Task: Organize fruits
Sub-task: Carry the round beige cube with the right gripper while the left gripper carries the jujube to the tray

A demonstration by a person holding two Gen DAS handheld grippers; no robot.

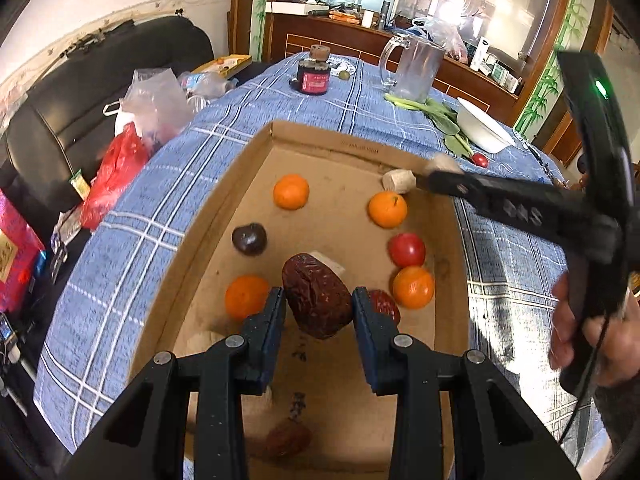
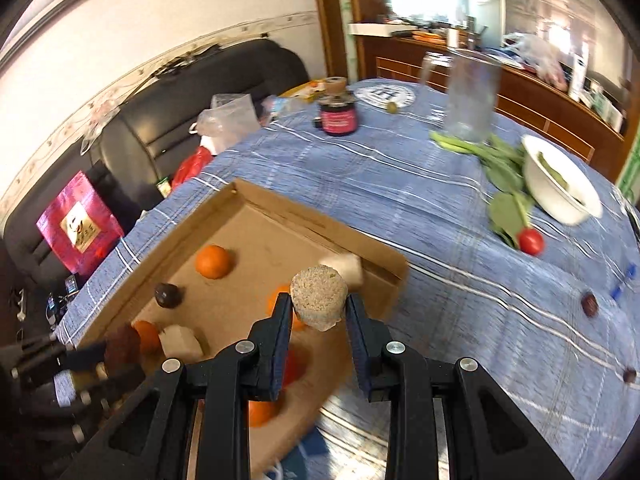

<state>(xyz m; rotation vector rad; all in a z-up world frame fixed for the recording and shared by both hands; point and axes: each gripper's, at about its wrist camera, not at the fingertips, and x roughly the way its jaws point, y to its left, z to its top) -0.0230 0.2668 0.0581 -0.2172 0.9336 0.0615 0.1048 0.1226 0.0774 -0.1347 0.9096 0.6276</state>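
Left tongs (image 1: pixel 319 306): clamped on a wrinkled dark red date (image 1: pixel 316 296), low centre of the left wrist view, held above the floor of the box.
Right tongs (image 2: pixel 318 308): clamped on a pale cork stopper (image 2: pixel 319 302), centre of the right wrist view, over the near right corner of the box.
Right tongs seen from the left: long black arm entering from the right edge, its tip at the far right corner of the box, gripped by a hand (image 1: pixel 592 332) at lower right.
Cardboard box (image 1: pixel 320 138): shallow open tray on the blue checked bench (image 1: pixel 132 224), filling the middle of the left wrist view.
Oranges: four in the box; one upper centre (image 1: pixel 291 191), one upper right (image 1: pixel 387 209), one lower right (image 1: pixel 413 287), one lower left (image 1: pixel 246 296) just beside the left finger.
Red fruit (image 1: pixel 407 249): right side of the box, touching the lower right orange from above.
Dark plum (image 1: pixel 249 239): left of centre in the box, apart from the oranges.
Second date (image 1: pixel 385 305): partly hidden behind the right finger.
Third date (image 1: pixel 288 438): blurred, bottom centre of the box.
White bowl (image 2: pixel 560 188): on the bench at right, beside green leaves (image 2: pixel 504 172).
Red cherry tomato (image 2: pixel 531 241): on the cloth, just below the leaves.
Glass mug (image 1: pixel 414 66): upright, upper right.
Dark jar (image 1: pixel 314 74): upper centre, corked.
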